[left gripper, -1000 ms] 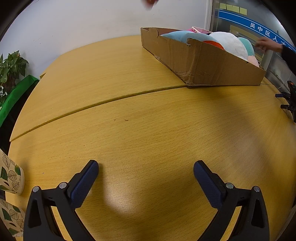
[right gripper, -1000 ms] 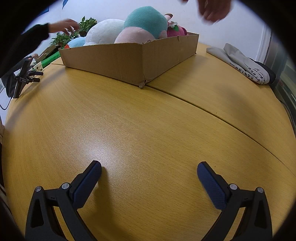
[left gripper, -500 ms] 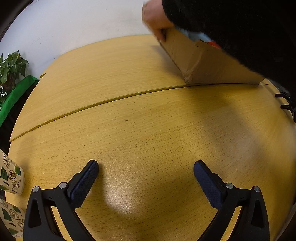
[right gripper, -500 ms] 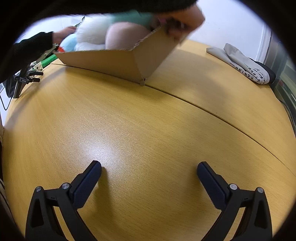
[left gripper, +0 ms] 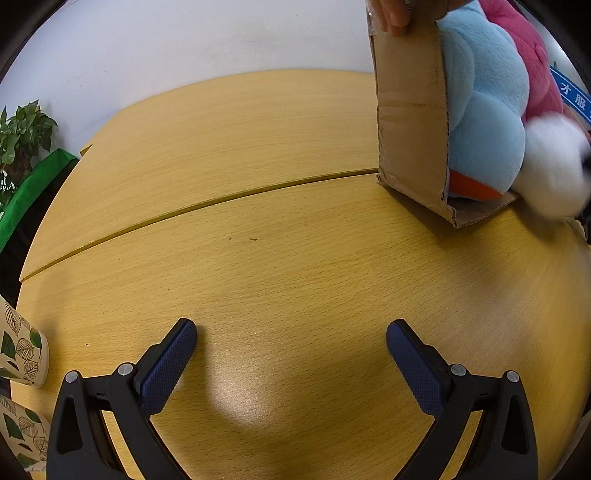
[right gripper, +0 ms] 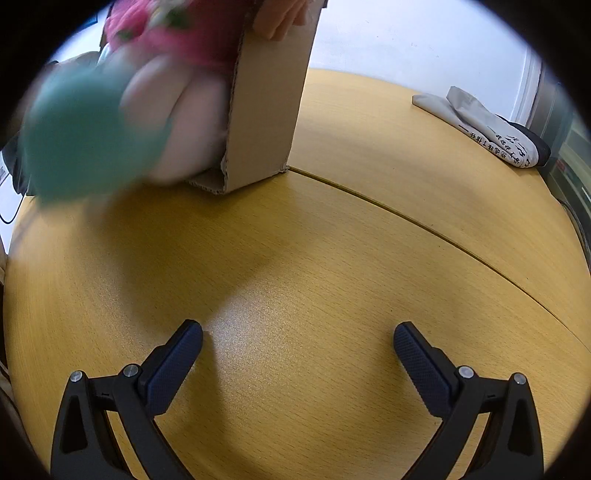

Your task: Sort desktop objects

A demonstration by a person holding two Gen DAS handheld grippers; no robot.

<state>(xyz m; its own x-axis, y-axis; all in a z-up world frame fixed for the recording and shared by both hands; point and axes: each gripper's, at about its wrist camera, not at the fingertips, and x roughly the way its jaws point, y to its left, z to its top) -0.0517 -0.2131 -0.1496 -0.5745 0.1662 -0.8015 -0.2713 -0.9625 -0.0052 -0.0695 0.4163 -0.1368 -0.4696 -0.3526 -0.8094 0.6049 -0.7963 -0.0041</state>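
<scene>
Writing first: in the left wrist view a blue sign at the far right edge is showing white Chinese characters, "才服" being readable. In the right wrist view a folded grey cloth is lying at the far right of the table, printed with a line of dark characters too small to read. Two paper cups with a green leaf print are standing at the near left edge in the left wrist view; no words are legible on them.

The cardboard box is now standing tipped up on its edge at the far side of the wooden table, a person's hand gripping its top rim. A second ago it was lying flat with the plush toys piled inside; half a second ago the hand was just taking hold of the rim. The toys are now spilling out: a light blue plush with an orange patch, a pink plush, a blurred white plush at the table surface, and in the right wrist view a blurred teal plush tumbling toward the near left.

The left gripper and right gripper are both resting low over the table exactly as before, their blue-padded fingers spread wide and holding nothing.
</scene>
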